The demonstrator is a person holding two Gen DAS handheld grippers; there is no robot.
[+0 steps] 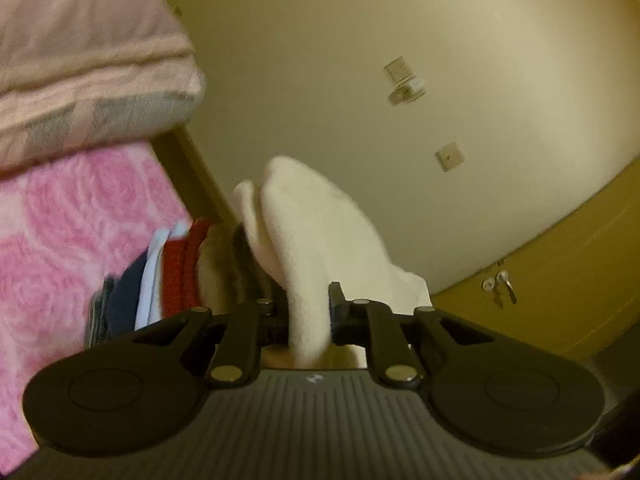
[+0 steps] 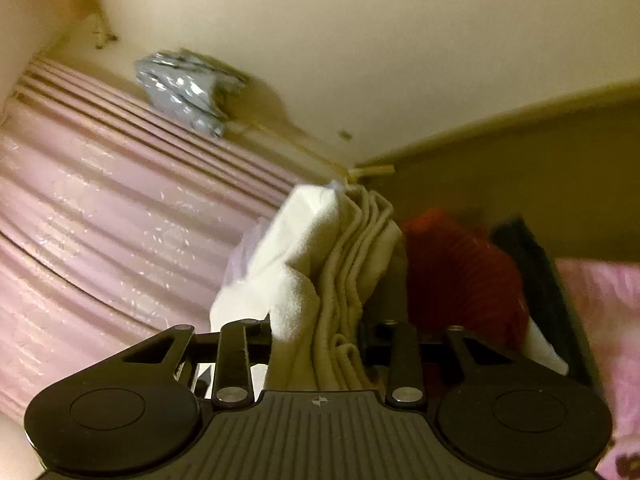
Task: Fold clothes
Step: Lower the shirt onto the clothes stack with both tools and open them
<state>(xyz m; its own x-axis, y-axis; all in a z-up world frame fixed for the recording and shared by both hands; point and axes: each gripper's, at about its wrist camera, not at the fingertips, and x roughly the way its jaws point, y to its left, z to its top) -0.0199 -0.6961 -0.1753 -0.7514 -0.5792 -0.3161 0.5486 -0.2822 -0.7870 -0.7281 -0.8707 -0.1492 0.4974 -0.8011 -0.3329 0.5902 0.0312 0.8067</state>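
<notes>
The left gripper pinches a fold of a white fleecy cloth; its two jaws are close together and the fabric fills the narrow gap between them. From the grip, the cloth rises in a rounded hump in front of a pale wall. Just to the left of it stands a stack of folded clothes – red, light blue and dark blue layers seen from the edge – on a pink rose-patterned blanket. Above the blanket lies a pale pink folded quilt. On the right side there is a brown door with a handle and keys.

In the right wrist view, the right gripper holds the same white cloth, here gathered in several thick pleats. The jaws stand a little more apart than those of the left one, and the bundle is packed between them, so it is gripped. Beside the cloth, on the right, a red garment and a dark one are visible, slightly blurred. On the left there is a pink striped cover under shiny plastic, and a grey crumpled bag lies at its far end.
</notes>
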